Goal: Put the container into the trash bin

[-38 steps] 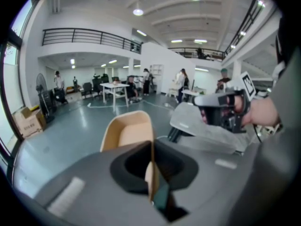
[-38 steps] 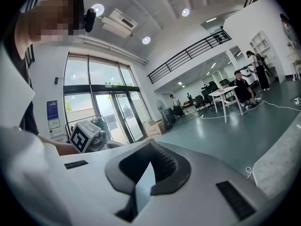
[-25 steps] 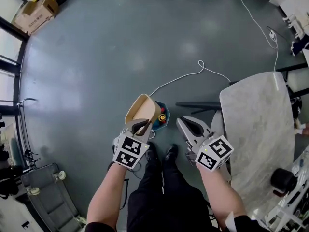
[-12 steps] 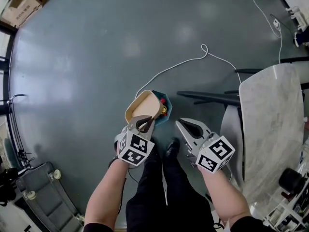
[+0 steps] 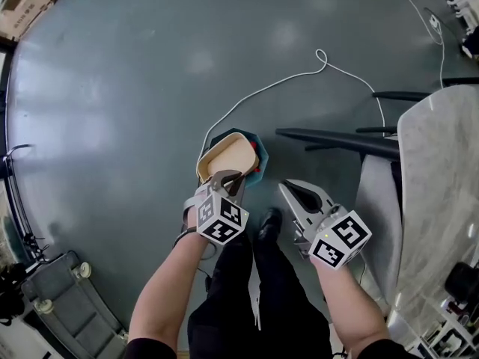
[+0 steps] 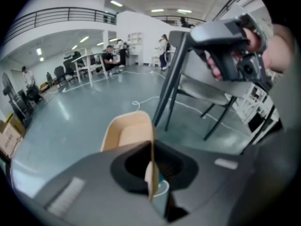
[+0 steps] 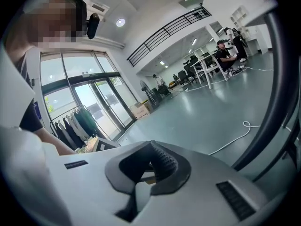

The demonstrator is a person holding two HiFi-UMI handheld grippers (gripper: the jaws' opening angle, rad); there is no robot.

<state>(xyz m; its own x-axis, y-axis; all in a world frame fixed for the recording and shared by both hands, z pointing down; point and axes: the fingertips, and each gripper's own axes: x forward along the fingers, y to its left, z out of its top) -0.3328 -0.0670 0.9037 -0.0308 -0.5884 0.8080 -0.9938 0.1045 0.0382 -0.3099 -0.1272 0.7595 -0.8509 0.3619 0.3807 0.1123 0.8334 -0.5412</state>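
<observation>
A tan, open-topped container [image 5: 227,158] hangs low over a small teal trash bin [image 5: 255,145] on the grey floor, covering most of its opening. My left gripper [image 5: 227,181] is shut on the container's near rim. In the left gripper view the thin rim [image 6: 151,166] stands edge-on between the jaws, and the container's body [image 6: 126,133] reaches out ahead. My right gripper [image 5: 293,193] hangs to the right of the bin, shut with nothing in it; its ribbed pads [image 7: 162,161] lie together. The left gripper view also catches the right gripper [image 6: 221,39] at upper right.
A white cable [image 5: 299,77] loops over the floor beyond the bin. Black chair legs [image 5: 337,137] and a marble table [image 5: 441,185] stand to the right. A cardboard box [image 5: 22,10] sits far left, a grey cart [image 5: 67,290] at lower left. The person's shoe [image 5: 268,224] is near the bin.
Both grippers have sunk toward the floor. The container has come down with the left gripper and now sits close over the bin's opening, lying flatter than before.
</observation>
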